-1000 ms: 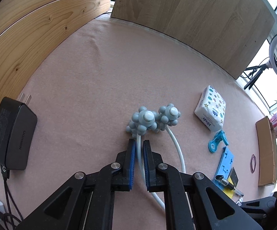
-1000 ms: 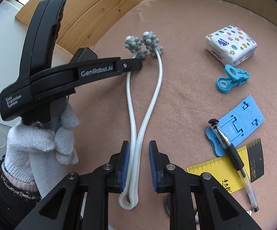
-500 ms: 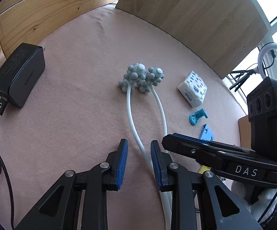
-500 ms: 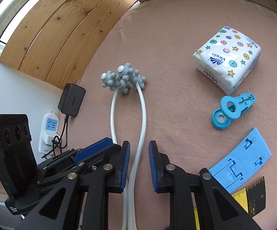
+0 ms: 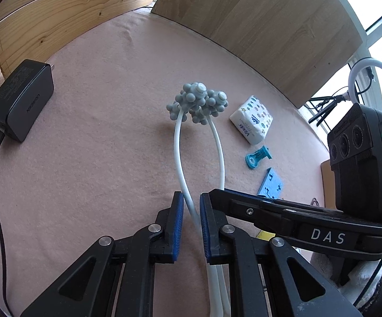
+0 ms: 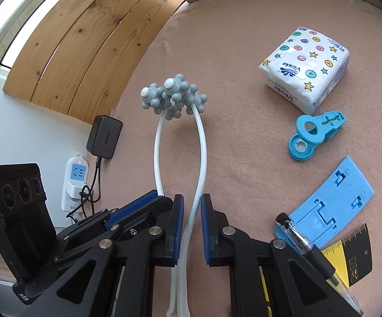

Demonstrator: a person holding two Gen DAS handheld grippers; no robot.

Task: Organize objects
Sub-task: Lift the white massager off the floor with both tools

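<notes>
A massager with two white bendy arms and grey knobby heads (image 5: 198, 103) (image 6: 173, 99) is tilted up off the pink felt table (image 5: 98, 158), and its heads cast a shadow below them. My left gripper (image 5: 191, 203) is shut on the left arm, which crosses slantwise between the blue pads. In the right wrist view my right gripper (image 6: 192, 206) is shut on the right arm. The two grippers sit side by side, the left gripper (image 6: 138, 206) just left of the right one. The arms' joined end shows at the bottom edge of that view, behind the jaws.
A black charger (image 5: 21, 100) with its cable lies at the table's left edge, near a wall socket strip (image 6: 74, 185). To the right lie a tissue pack (image 6: 305, 68), a blue clip (image 6: 315, 137), a blue plastic plate (image 6: 331, 203), a pen (image 6: 304, 245) and a yellow-black ruler (image 6: 349, 259). Wooden panels wall the far side.
Both grippers have narrowed onto the white arms. The massager's heads, resting on the felt before, now hang above it. The left gripper slid back from the heads over the second.
</notes>
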